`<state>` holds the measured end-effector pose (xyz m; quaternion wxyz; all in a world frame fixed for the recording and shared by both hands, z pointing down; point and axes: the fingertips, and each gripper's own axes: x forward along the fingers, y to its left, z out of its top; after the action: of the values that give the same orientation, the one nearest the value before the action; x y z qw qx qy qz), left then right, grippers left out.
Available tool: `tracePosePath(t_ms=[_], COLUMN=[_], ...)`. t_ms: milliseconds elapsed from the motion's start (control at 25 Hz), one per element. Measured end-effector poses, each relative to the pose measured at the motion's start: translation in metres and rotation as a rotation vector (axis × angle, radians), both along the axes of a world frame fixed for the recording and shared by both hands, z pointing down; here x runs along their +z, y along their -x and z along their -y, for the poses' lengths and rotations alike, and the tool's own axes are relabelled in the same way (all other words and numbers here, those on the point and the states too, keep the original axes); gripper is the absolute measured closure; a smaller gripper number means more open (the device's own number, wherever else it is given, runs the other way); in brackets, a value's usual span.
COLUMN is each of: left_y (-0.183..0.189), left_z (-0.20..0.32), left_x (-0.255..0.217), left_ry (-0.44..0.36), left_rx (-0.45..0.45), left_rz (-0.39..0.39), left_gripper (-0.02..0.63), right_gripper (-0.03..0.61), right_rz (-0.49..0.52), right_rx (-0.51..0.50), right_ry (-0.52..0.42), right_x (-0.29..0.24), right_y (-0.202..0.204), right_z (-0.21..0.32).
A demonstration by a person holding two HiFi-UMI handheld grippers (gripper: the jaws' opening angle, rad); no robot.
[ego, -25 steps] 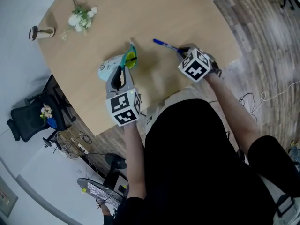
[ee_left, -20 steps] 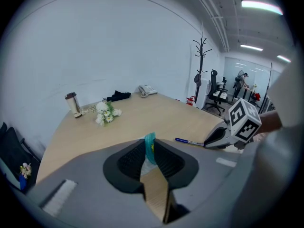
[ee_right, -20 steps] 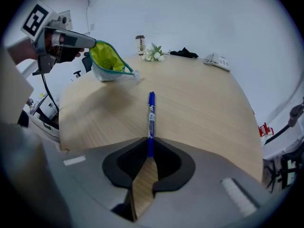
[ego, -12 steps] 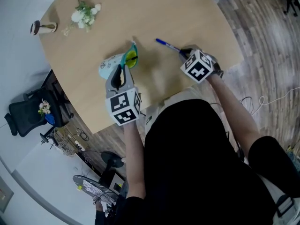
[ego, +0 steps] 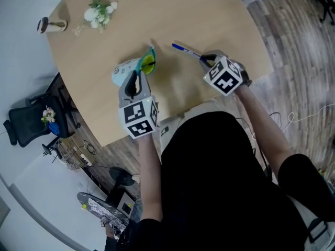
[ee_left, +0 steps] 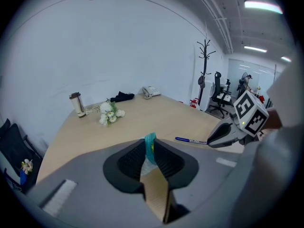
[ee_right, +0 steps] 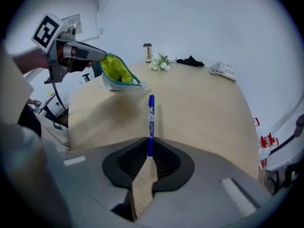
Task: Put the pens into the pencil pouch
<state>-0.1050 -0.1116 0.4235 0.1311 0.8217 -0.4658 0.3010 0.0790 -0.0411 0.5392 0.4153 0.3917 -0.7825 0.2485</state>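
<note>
My left gripper (ego: 137, 78) is shut on the teal rim of the pencil pouch (ego: 132, 69), a pale pouch with a yellow-green lining. It holds the pouch up with the mouth open (ee_right: 117, 70) toward the right. In the left gripper view the teal edge (ee_left: 150, 146) sits pinched between the pads. My right gripper (ego: 205, 59) is shut on the near end of a blue pen (ego: 184, 49). The pen (ee_right: 150, 117) sticks straight out from the jaws, just above the tabletop. Its cap end points away, to the right of the pouch.
The round wooden table (ego: 209, 20) also carries a small bunch of white flowers (ego: 99, 12) and a small bottle (ego: 51, 24) at the far left. Further back lie a dark cloth (ee_left: 121, 97) and a desk phone (ee_left: 152, 92). The table's near edge runs just in front of both grippers.
My right gripper has lifted slightly with the blue pen in it. The left gripper and pouch have stayed where they were.
</note>
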Motion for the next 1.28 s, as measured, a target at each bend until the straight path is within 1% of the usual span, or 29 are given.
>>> tracePosePath(t_ms=[120, 240, 480, 680, 1040, 1280], left_y=[0.002, 0.002, 0.0, -0.004, -0.006, -0.004], left_z=[0.0, 0.0, 0.002, 0.002, -0.001, -0.004], left_x=[-0.001, -0.001, 0.002, 0.001, 0.001, 0.002], left_ry=[-0.007, -0.011, -0.01, -0.012, -0.007, 0.001], left_rx=[-0.01, -0.02, -0.033, -0.039, -0.045, -0.048], left_rz=[0.0, -0.006, -0.016, -0.021, -0.023, -0.024], left_gripper=[0.56, 0.56, 0.56, 0.56, 0.56, 0.56], right_gripper=[0.535, 0.535, 0.535, 0.535, 0.535, 0.535], right_rz=[0.01, 0.028, 0.097, 0.11, 0.131, 0.142], right_rx=[-0.045, -0.09, -0.168, -0.245, -0.32, -0.351], right_ry=[-0.038, -0.054, -0.044, -0.037, -0.025, -0.027], right_x=[-0.017, -0.033, -0.054, -0.061, -0.064, -0.066], right_y=[0.009, 0.018, 0.039, 0.052, 0.073, 0.088], right_z=[0.004, 0.005, 0.004, -0.003, 0.001, 0.007])
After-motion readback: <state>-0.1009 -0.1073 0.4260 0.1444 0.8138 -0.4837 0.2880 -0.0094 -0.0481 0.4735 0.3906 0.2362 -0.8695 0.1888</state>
